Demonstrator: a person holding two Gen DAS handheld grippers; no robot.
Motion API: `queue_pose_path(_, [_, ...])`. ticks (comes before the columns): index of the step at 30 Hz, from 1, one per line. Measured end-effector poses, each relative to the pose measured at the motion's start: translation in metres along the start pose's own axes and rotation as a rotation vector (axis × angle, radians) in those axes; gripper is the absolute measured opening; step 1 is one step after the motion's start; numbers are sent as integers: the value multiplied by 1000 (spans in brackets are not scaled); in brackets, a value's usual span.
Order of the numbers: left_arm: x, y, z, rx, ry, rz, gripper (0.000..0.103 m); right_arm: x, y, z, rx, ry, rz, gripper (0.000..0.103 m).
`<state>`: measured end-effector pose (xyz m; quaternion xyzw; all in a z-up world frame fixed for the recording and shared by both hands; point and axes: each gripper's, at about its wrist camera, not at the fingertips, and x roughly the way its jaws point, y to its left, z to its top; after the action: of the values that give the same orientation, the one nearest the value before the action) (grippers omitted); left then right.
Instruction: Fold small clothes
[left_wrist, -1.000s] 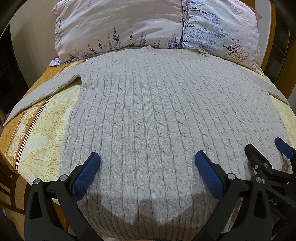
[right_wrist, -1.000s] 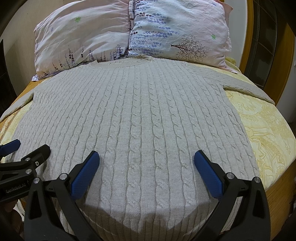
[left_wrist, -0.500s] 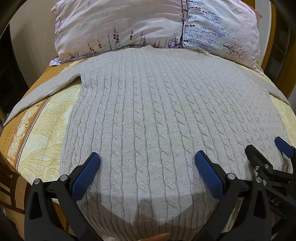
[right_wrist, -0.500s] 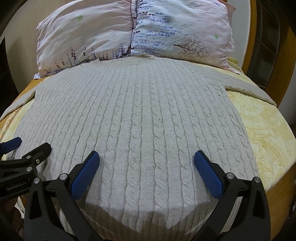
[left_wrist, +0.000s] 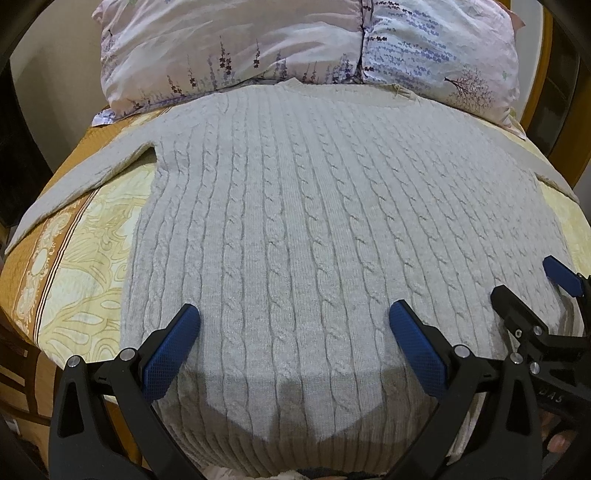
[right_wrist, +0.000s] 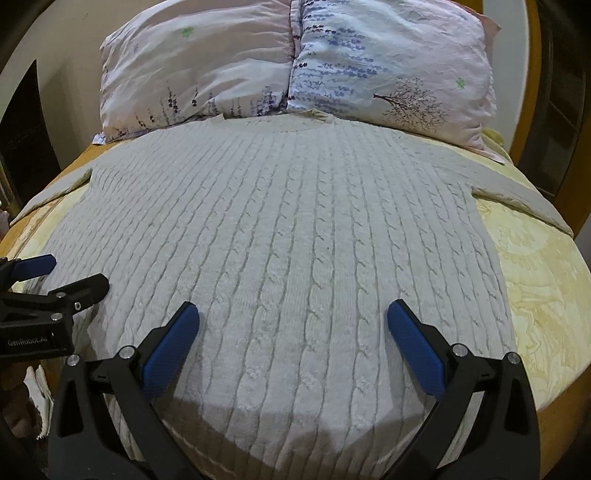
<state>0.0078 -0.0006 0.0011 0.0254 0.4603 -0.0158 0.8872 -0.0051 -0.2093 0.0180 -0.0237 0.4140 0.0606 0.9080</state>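
Note:
A light grey cable-knit sweater (left_wrist: 295, 221) (right_wrist: 288, 240) lies flat on the bed, front up, neck toward the pillows, both sleeves spread out to the sides. My left gripper (left_wrist: 294, 325) hovers open over the hem's left part, nothing between its blue pads. Over the hem's right part my right gripper (right_wrist: 293, 325) is open too and holds nothing. Each gripper shows at the edge of the other's view: the right one (left_wrist: 532, 291) and the left one (right_wrist: 70, 277).
Two floral pillows (left_wrist: 236, 48) (right_wrist: 391, 66) lean at the head of the bed. A yellow patterned bedsheet (left_wrist: 77, 266) (right_wrist: 535, 288) shows on both sides of the sweater. The wooden bed frame (right_wrist: 532, 74) curves behind on the right.
Both grippers have edged slightly forward and up over the hem; the right view has risen a little. The sweater has not moved and both grippers remain open.

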Motion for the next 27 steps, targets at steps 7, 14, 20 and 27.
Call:
queue_pose_path(7, [0, -2, 2, 1, 6, 8, 102, 5, -4, 8, -6, 12, 15, 101])
queue_pose_path(14, [5, 5, 16, -13, 17, -34, 102, 6, -63, 37, 183, 1, 55, 101])
queue_pose_path(20, [6, 15, 42, -28, -27, -92, 102, 11, -195, 66, 561, -37, 13, 90])
queue_pose_path(27, [11, 20, 77, 25, -63, -59, 102, 40, -301, 74, 876, -11, -2, 67])
